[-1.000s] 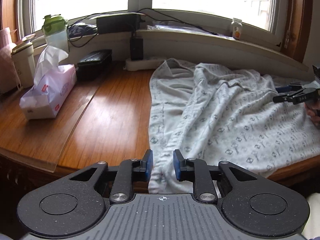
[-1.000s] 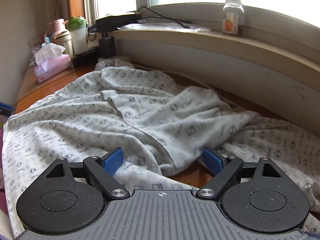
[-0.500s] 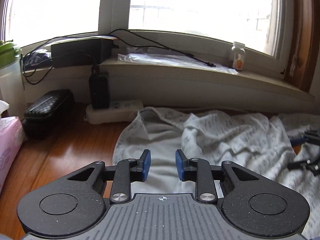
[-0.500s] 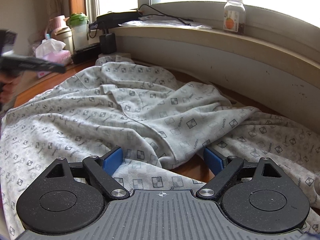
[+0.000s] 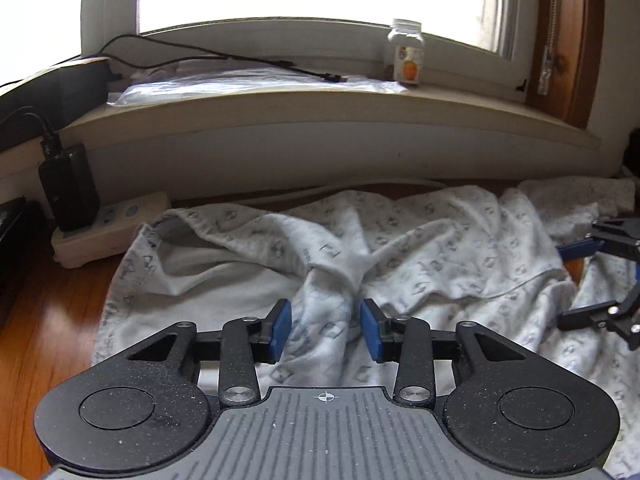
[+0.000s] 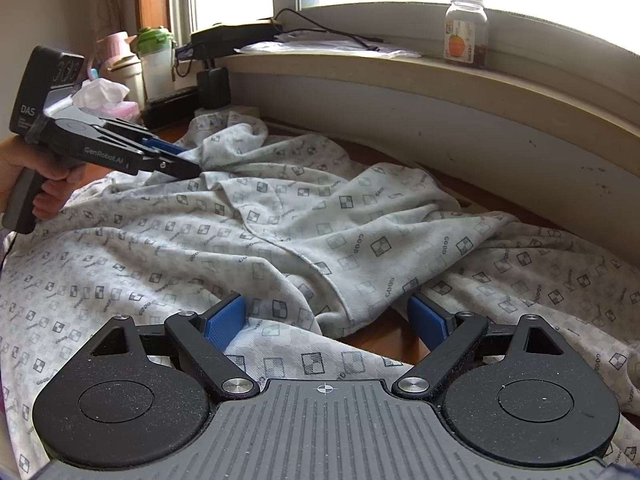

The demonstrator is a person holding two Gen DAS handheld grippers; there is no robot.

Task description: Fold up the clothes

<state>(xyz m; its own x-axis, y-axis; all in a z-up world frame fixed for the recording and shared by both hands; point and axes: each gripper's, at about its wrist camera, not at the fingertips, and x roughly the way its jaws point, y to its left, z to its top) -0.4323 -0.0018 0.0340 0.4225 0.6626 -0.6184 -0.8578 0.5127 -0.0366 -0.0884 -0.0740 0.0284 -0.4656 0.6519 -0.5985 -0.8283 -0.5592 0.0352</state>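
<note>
A pale grey garment [image 5: 440, 264] printed with small squares lies crumpled across the wooden table [image 5: 40, 320]. My left gripper [image 5: 326, 330] hovers low over it near the far wall. Its jaws are opening, and a raised ridge of cloth stands between the blue pads without being pressed. In the right wrist view a hand [image 6: 48, 184] holds that left gripper [image 6: 188, 164] at the garment's [image 6: 280, 240] far left. My right gripper [image 6: 326, 320] stands wide open over a hem, with cloth and bare wood below it. The right gripper [image 5: 580, 280] also shows at the left wrist view's right edge.
A white power strip [image 5: 108, 224] with a black adapter [image 5: 68, 192] sits against the wall at left. A small bottle [image 6: 466, 28] stands on the sill. A tissue pack [image 6: 108, 100], cups [image 6: 154, 60] and a black case [image 6: 172, 104] crowd the far left corner.
My left gripper has moved from the table's near edge across the garment toward the window wall, and its jaws have widened. The right gripper has stayed put.
</note>
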